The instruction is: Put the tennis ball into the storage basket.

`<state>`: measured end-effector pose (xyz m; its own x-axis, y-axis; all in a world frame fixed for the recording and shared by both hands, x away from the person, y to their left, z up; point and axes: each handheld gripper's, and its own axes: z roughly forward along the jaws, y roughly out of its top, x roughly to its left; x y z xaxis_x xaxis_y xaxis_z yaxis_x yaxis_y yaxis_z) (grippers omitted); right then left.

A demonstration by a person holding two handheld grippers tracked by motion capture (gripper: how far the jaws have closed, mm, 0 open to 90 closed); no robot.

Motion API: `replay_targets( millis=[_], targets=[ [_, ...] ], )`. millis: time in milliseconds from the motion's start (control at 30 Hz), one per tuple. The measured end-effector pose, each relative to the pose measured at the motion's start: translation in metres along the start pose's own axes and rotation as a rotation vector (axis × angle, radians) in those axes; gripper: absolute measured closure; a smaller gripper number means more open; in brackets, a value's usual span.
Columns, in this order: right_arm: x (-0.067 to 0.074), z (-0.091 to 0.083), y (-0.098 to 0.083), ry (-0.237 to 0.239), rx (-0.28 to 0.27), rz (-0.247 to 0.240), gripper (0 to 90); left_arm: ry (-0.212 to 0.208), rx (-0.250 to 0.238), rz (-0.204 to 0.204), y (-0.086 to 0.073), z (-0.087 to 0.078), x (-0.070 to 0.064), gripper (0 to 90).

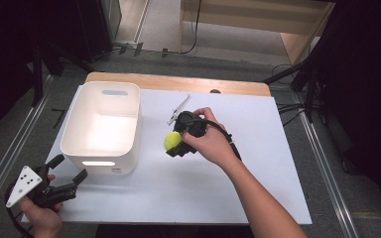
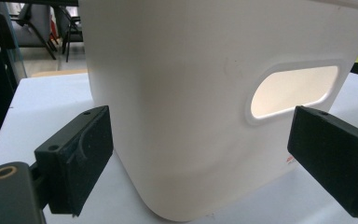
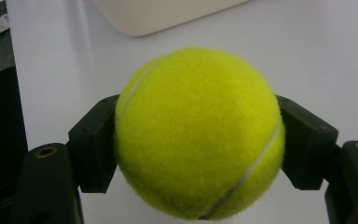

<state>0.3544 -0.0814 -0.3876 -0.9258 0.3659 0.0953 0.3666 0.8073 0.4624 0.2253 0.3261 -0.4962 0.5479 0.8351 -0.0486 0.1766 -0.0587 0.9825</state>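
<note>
A yellow-green tennis ball [image 1: 171,141] [image 3: 198,133] sits between the jaws of my right gripper [image 1: 174,143] [image 3: 198,144], which is shut on it and held above the white table [image 1: 258,163] just right of the bin. The white plastic bin [image 1: 102,126] [image 2: 205,93] stands on the table's left part, with an oval handle slot [image 2: 291,91] in its near wall. My left gripper [image 1: 68,171] [image 2: 205,158] stands open at the table's front left corner, its black pads [image 2: 81,154] either side of the bin's near corner, apart from it.
The table's wooden back edge [image 1: 178,82] runs behind the bin. Metal rails [image 1: 10,153] flank the table on both sides. Cables [image 1: 290,106] trail on the floor at the right. Bare white tabletop lies in front of and to the right of my right hand.
</note>
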Motion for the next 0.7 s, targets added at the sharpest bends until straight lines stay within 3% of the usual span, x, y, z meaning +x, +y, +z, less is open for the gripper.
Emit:
replay_targets(
  millis=[467,700],
  targets=[
    [0.002,-0.008,0.019,0.022,-0.047,-0.012,23.8,-0.002,0.002,-0.001,0.000,0.001,0.000,7.2],
    [0.005,-0.009,0.029,0.021,-0.041,-0.022,23.8,-0.004,0.001,-0.001,0.000,0.001,0.000,7.3]
  ],
)
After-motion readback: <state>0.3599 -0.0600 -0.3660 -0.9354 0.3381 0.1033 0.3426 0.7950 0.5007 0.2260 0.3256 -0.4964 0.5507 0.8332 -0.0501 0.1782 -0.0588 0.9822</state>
